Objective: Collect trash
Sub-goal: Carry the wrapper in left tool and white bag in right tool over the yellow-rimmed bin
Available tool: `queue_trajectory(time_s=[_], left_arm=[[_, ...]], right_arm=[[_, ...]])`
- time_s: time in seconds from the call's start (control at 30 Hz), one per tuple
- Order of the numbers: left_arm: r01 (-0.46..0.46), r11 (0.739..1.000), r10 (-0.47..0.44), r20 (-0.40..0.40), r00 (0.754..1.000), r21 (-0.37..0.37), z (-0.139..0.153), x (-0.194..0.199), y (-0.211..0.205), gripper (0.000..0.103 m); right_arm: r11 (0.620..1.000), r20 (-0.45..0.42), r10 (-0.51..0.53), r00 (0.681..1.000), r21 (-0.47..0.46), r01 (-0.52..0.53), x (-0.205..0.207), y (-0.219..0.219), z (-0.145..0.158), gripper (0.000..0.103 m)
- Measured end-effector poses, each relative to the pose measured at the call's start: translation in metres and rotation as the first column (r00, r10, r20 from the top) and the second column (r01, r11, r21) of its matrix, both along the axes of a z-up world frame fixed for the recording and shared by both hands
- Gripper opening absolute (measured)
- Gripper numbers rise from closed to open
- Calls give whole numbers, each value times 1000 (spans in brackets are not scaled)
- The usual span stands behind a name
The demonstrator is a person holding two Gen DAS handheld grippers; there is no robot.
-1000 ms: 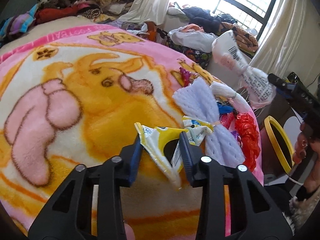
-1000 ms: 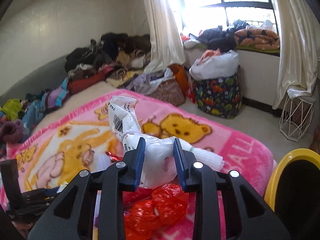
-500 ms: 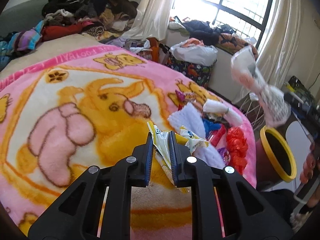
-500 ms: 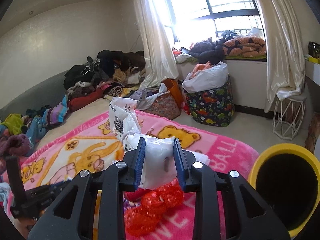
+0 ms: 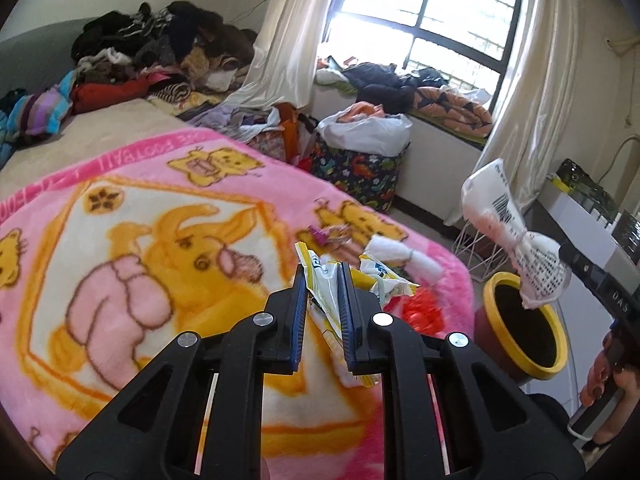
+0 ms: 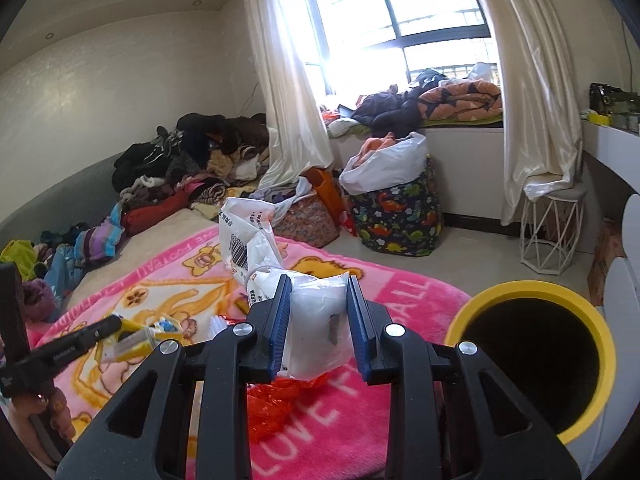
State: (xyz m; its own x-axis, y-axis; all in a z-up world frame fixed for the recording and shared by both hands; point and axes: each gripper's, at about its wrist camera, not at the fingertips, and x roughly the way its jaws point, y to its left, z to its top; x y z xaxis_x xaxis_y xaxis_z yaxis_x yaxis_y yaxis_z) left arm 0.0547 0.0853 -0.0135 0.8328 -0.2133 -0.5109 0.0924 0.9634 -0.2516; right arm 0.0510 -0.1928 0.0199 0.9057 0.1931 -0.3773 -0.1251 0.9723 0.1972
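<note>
Bed under pink cartoon blanket [image 5: 120, 240]; clothes heaped by window. My left tool [image 5: 323, 280] clamps yellow wrapper [image 5: 320, 276]. My right tool [image 6: 318, 292] grips white bag [image 6: 316, 320], near yellow-rimmed bin [image 6: 532, 320]. Bin interior dark.

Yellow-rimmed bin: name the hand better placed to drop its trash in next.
Right. Its tongs hold the white plastic bag at the yellow-rimmed bin. The left tongs grip a yellow wrapper over the blanket.

Pink blanket [image 5: 248, 184] with yellow bears, yellow-rimmed bin [image 6: 592, 320], yellow-and-white wrapper [image 5: 322, 280], white printed bag [image 6: 316, 332].
</note>
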Motion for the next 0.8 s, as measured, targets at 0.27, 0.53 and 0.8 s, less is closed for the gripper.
queue_trajectory(time_s=[0.27,0.53,0.8], left_arm=[[52,999,-53,13,999,15,12,1,-33,10],[124,992,-125,32,992,31,24,5,-73,10],[211,976,-214,53,975,56,34,8,-117,10]], right_arm=[[998,14,-56,998,11,56,-20,-26,9,27],[991,8,-128,992,42,128,-34,-55,11,26],[982,14,-187,982,38,187,-47,-71,13,26]])
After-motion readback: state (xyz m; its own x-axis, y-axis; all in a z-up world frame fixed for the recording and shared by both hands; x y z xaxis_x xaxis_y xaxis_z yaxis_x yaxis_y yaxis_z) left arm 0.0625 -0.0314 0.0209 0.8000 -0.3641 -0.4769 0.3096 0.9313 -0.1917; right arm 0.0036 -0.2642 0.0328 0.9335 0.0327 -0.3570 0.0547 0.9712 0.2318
